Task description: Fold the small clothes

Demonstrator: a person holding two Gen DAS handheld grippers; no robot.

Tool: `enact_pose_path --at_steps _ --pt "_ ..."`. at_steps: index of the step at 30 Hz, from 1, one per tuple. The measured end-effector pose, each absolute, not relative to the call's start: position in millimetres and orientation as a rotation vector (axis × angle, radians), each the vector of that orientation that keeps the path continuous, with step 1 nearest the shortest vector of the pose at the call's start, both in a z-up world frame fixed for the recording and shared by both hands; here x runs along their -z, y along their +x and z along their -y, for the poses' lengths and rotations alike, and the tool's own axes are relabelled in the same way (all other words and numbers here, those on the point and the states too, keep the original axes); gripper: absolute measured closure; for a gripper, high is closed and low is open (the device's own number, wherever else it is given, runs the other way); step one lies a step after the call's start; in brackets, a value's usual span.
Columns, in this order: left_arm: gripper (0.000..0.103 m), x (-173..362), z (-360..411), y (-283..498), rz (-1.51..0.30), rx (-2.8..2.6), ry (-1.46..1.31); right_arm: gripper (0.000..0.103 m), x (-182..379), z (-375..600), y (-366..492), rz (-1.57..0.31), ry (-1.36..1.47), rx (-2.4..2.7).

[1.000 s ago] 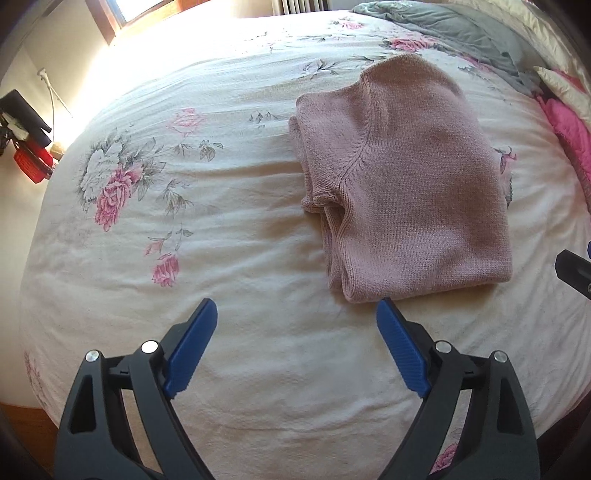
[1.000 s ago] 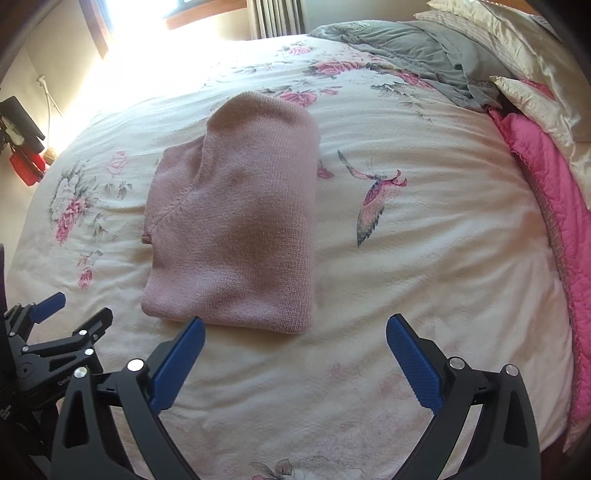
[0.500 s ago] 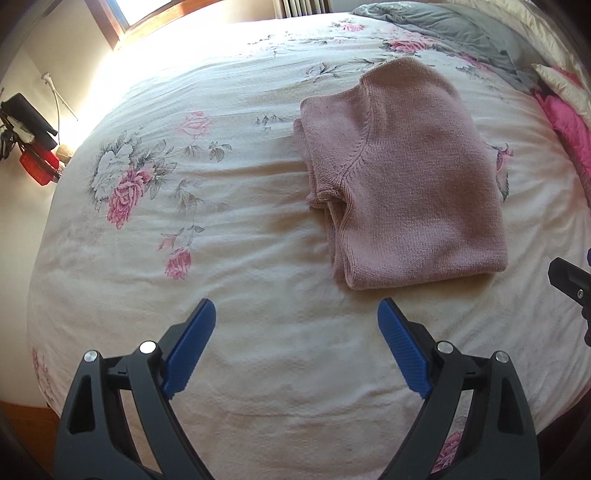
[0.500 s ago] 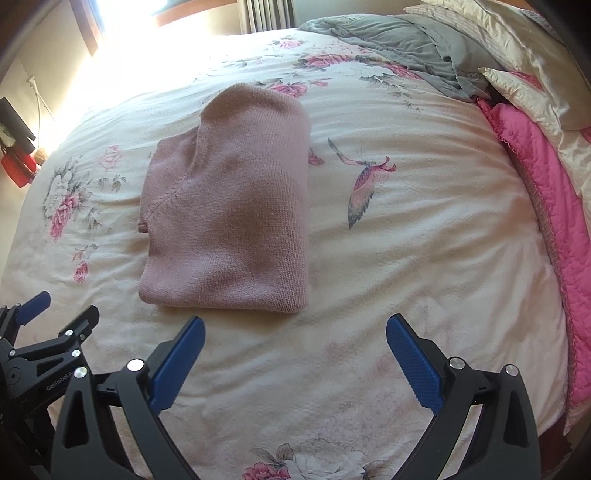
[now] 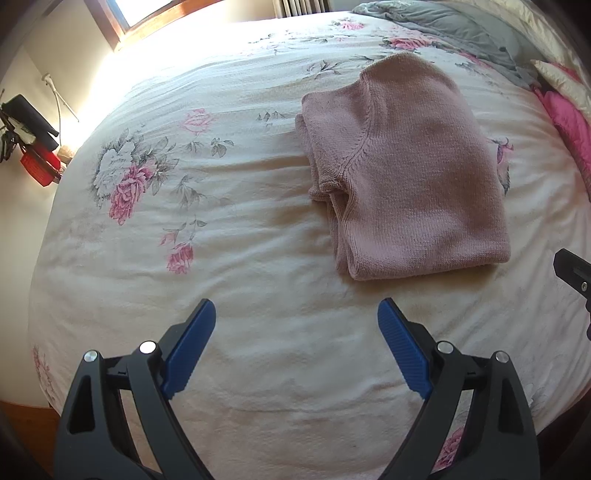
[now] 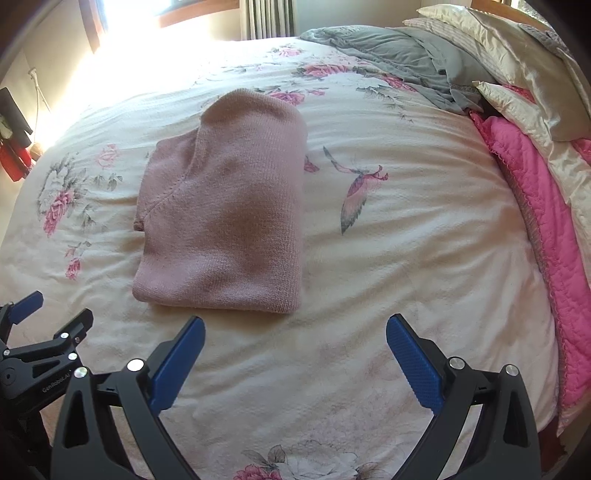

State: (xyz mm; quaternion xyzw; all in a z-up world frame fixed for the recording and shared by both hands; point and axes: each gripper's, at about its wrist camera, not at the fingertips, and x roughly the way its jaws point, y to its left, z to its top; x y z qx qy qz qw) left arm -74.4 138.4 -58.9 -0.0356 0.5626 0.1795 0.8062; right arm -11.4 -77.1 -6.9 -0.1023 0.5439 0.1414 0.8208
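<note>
A dusty-pink knit sweater (image 5: 406, 173) (image 6: 229, 218) lies folded into a neat rectangle on the floral bedspread (image 5: 221, 229) (image 6: 406, 258). My left gripper (image 5: 295, 314) hangs open over bare bedspread, short of the sweater's near left corner, with nothing between its blue pads. My right gripper (image 6: 295, 326) is open too, just short of the sweater's near edge and a little to its right, holding nothing. Part of the left gripper shows at the lower left of the right wrist view.
A grey blanket (image 6: 399, 62), cream pillows (image 6: 517, 74) and a pink quilt (image 6: 546, 229) lie along the bed's far right side. Red and black objects (image 5: 33, 147) hang on the wall at the left. A sunlit window (image 5: 155, 18) sits beyond the bed.
Both grippers have pulled back from the sweater, so it sits farther from the fingertips. The sweater has not moved. Both grippers stay open.
</note>
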Motion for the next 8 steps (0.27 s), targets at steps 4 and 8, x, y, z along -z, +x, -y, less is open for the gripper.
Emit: enact_pose_path --at_steps 4,8 --pt "0.014 58.5 -138.8 -76.1 -1.202 -0.381 -0.076 0.004 10.6 78.5 -10.6 -1.182 -0.218 -0.294" --pt "0.014 58.5 -138.2 -77.0 -1.200 -0.384 -0.075 0.004 13.1 81.8 -11.5 -1.196 -0.205 -0.282"
